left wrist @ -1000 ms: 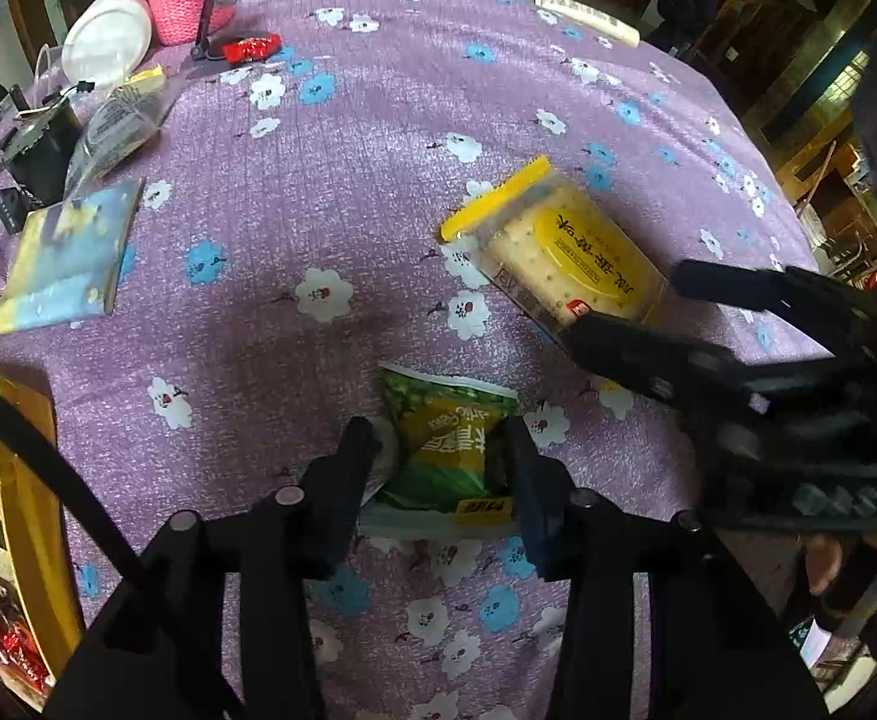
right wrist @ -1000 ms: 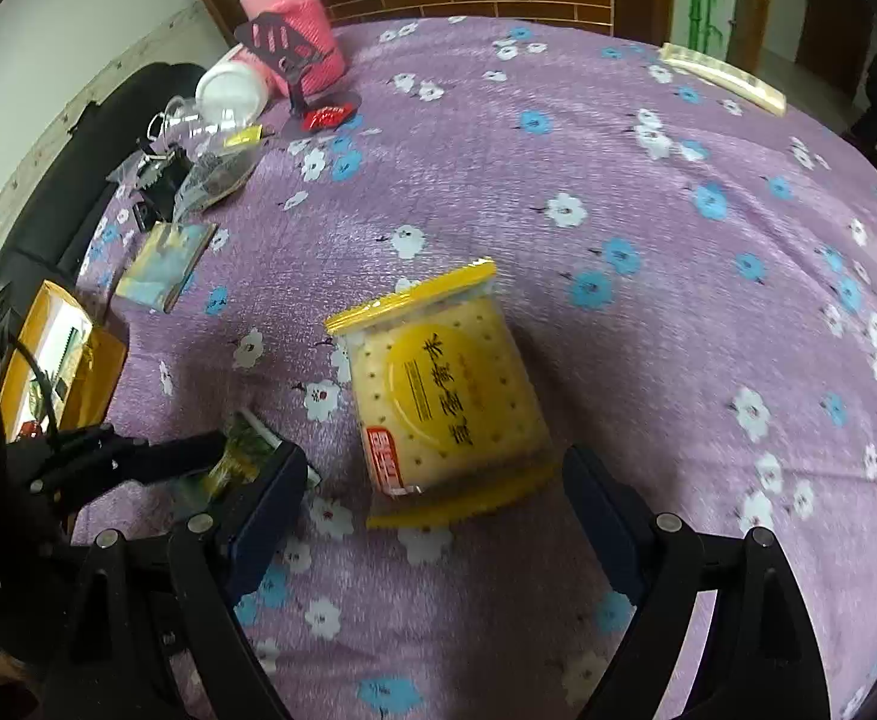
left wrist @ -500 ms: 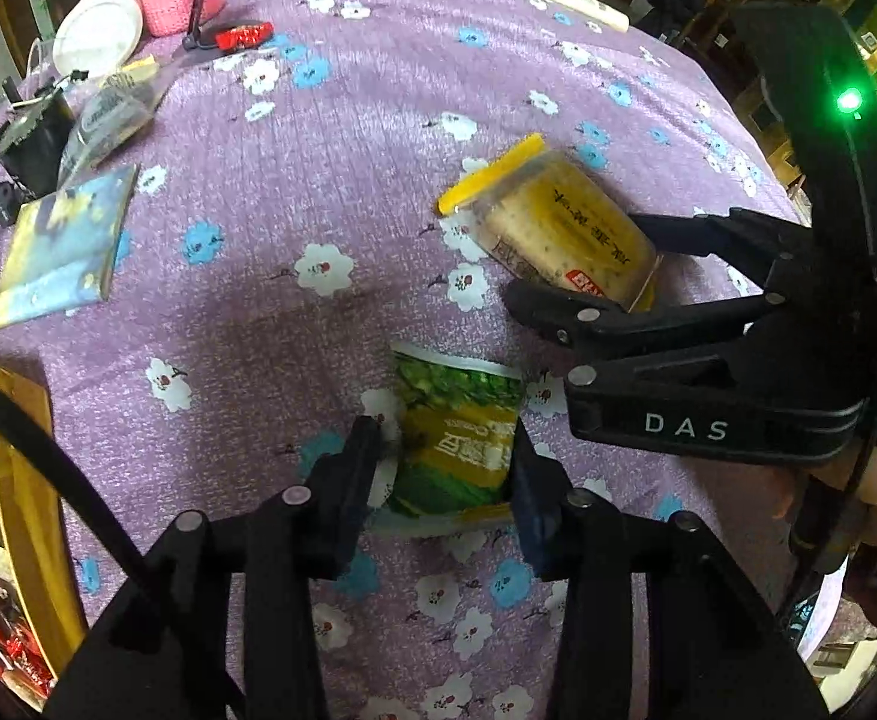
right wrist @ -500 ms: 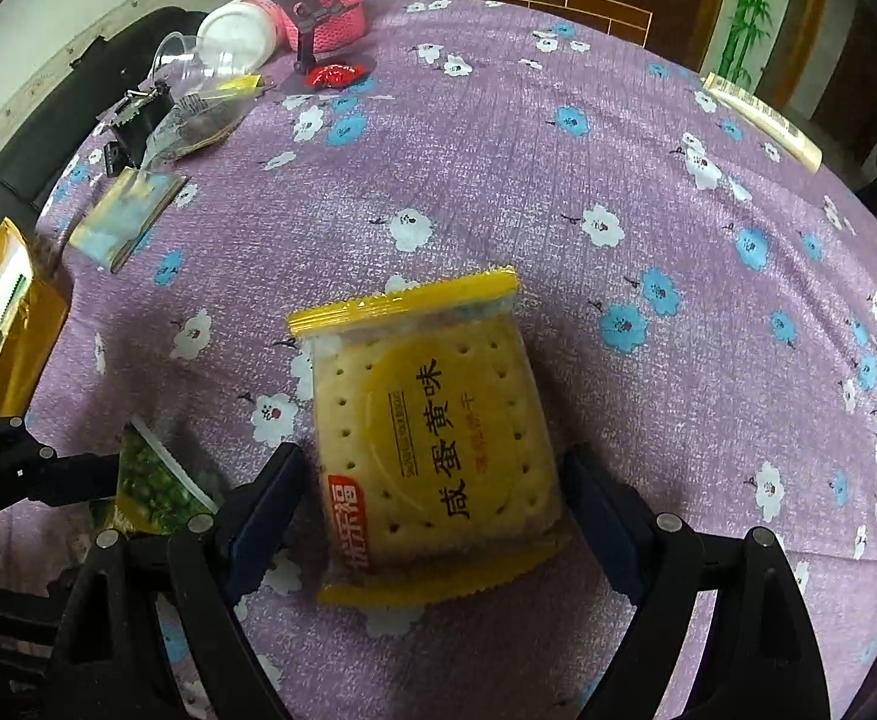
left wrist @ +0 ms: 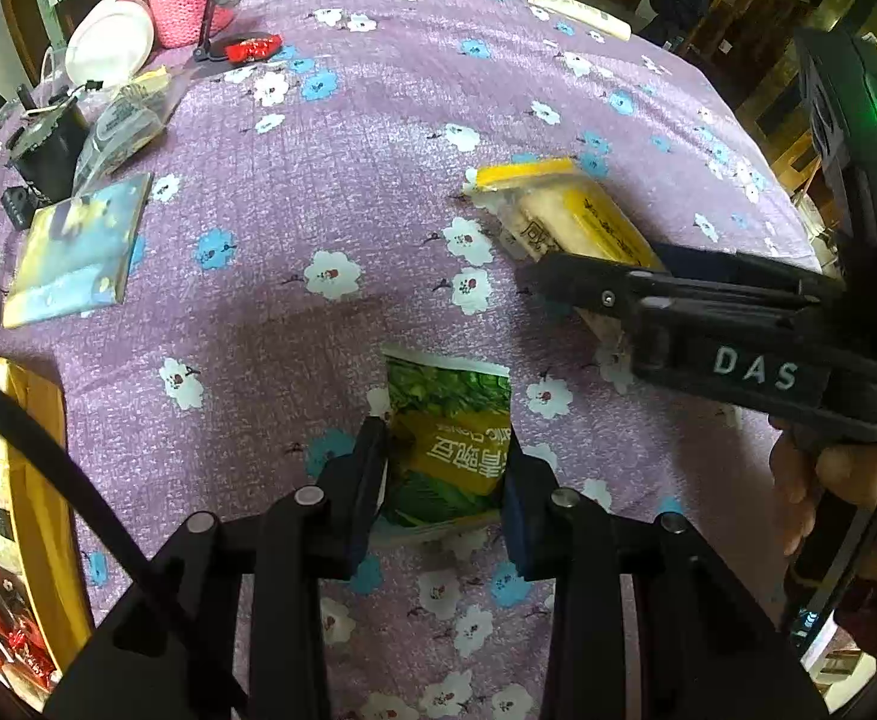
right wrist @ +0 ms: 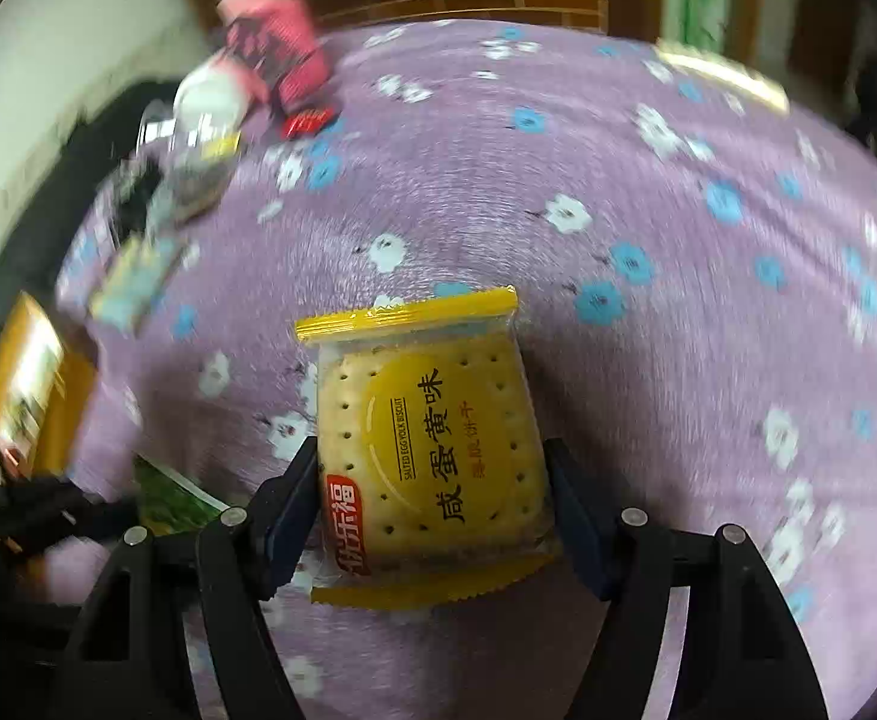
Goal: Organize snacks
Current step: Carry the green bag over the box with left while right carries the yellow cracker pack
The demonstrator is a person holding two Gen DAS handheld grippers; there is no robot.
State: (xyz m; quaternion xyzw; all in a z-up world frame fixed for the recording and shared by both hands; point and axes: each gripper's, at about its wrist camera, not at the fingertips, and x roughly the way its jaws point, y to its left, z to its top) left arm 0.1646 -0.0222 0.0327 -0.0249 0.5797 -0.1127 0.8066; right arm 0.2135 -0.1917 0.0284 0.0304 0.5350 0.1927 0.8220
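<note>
Both tools closed onto packets; background blurred.

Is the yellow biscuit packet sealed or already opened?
Sealed: the biscuit packet has both crimped yellow ends intact, with no tear visible.

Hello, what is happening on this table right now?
A person holds a gripper in each hand over a purple flowered tablecloth. The left gripper has just been closing and pinches a green snack packet. The right gripper has just been closing too, and its pads now press the sides of a yellow salted egg yolk biscuit pack. Both snacks seem about to be picked up. A yellow box stands at the left edge.
</note>
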